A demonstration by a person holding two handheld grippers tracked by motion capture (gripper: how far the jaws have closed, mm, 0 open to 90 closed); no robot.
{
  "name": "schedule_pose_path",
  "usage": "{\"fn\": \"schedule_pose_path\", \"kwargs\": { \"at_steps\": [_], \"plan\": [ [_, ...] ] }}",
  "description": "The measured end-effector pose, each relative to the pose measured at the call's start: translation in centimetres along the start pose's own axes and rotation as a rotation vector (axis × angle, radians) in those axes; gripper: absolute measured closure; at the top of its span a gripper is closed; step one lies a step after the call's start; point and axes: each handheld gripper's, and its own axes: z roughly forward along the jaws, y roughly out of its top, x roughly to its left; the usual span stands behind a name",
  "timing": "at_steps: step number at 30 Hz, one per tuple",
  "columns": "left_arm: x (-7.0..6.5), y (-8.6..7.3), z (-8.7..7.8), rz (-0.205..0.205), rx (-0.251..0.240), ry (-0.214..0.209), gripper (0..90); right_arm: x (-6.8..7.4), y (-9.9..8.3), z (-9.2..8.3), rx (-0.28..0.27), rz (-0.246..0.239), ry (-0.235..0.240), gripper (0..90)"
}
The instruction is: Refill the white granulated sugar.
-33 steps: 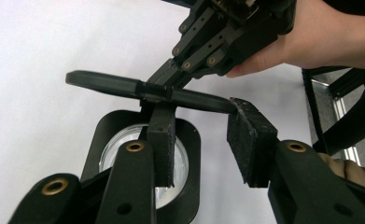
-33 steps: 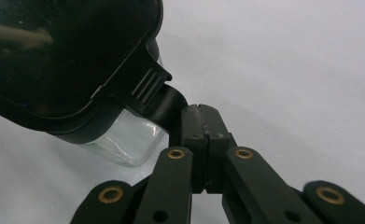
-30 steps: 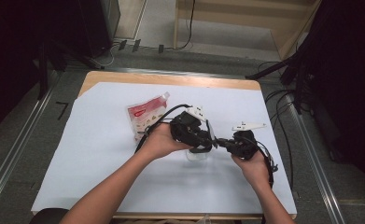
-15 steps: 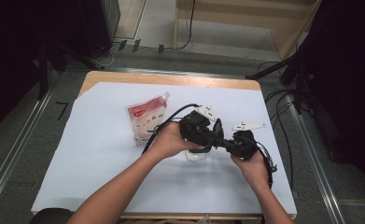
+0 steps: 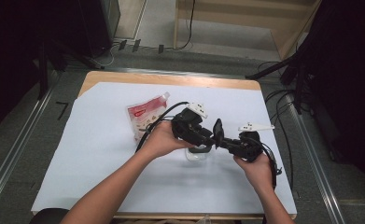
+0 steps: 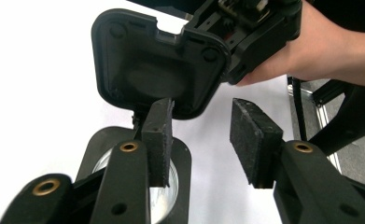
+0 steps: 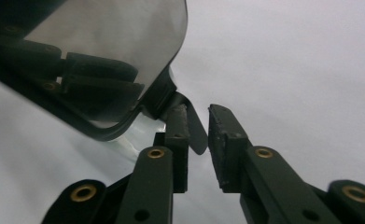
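Note:
A clear container [image 5: 198, 154] with a black hinged lid [image 5: 217, 132] sits mid-table; the lid stands upright between both grippers. In the left gripper view the lid's underside [image 6: 157, 65] faces me above the container's rim [image 6: 94, 156]. My left gripper [image 6: 201, 105] has just been opening, with nothing between its pads; it hovers over the container [image 5: 207, 137]. My right gripper [image 7: 198, 112] has just been opening too. The lid's small tab [image 7: 196, 133] sits between its pads with a sliver of gap on one side. The smoky lid [image 7: 110, 46] rises at the upper left.
A red and white pouch [image 5: 145, 116] lies left of the container on the white sheet [image 5: 101, 154]. The wooden table edge [image 5: 171, 77] runs along the back. Cables [image 5: 283, 121] hang off the right side. A person's hand [image 6: 329, 46] holds the right gripper.
The black lid has swung up from the container and now stands upright between the two grippers. Both hands stay almost in place.

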Motion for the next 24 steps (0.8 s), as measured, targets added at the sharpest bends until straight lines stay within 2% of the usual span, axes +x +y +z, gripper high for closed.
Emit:
{"fn": "schedule_pose_path", "kwargs": {
  "at_steps": [4,7,9,11,12,14,16,21,24],
  "plan": [
    [0.0,-0.3,-0.8,-0.011,-0.005,0.011,54.6,0.5,-0.3,-0.7,-0.015,-0.007,0.004,69.0],
    [0.1,-0.6,-1.3,-0.011,-0.001,0.016,50.8,0.8,-0.6,-1.0,0.003,-0.011,0.023,63.9],
    [0.0,-0.9,-1.7,-0.031,0.012,0.025,48.0,1.1,-0.8,-1.1,0.016,-0.019,0.028,59.5],
    [-0.3,-1.2,-1.9,-0.029,0.016,0.032,48.0,1.5,-0.9,-1.3,0.009,-0.027,0.039,54.8],
    [-0.4,-1.4,-2.1,-0.028,0.024,0.040,48.0,1.8,-1.0,-1.4,0.011,-0.035,0.039,53.9],
    [-0.4,-1.6,-2.3,-0.026,0.024,0.044,47.8,2.3,-1.1,-1.4,0.020,-0.087,0.040,53.7],
    [-0.4,-1.9,-2.6,-0.027,0.018,0.046,47.8,2.7,-1.2,-1.4,0.022,-0.101,0.046,52.0],
    [-0.3,-2.4,-3.4,-0.036,0.002,0.054,47.1,3.4,-1.4,-1.6,0.021,-0.119,0.054,49.4],
    [-0.3,-2.8,-4.0,-0.038,-0.005,0.059,46.9,3.7,-1.5,-2.1,0.008,-0.113,0.064,49.9]
  ]
}}
